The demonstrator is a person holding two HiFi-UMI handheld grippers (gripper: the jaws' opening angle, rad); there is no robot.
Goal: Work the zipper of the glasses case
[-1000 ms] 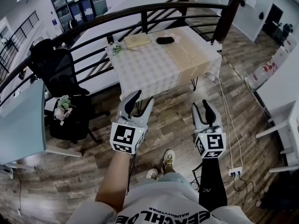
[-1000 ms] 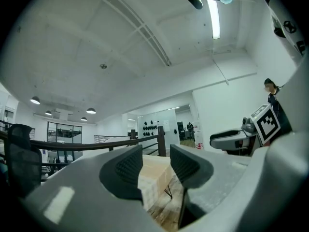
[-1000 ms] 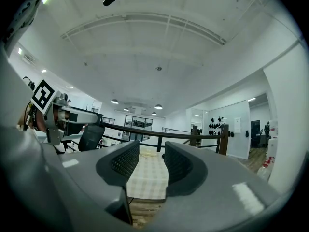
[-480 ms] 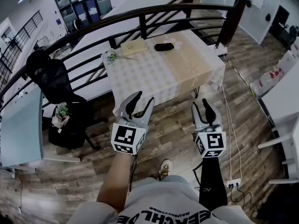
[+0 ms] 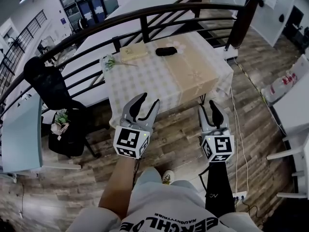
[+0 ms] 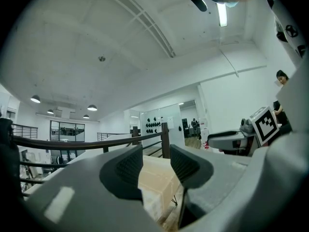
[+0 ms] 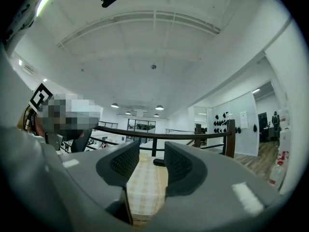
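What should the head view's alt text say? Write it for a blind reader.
The hand-held left tongs and right tongs hover open and empty above a wood floor, short of a cloth-covered table by a dark railing. A black glasses case lies near the table's far edge, with a flat box to its left.

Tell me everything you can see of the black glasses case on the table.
The glasses case is a small, dark, oblong pouch lying flat on the cloth-covered table, near its far edge by the railing. Its zipper is too small to make out. Only the cloth touches it.
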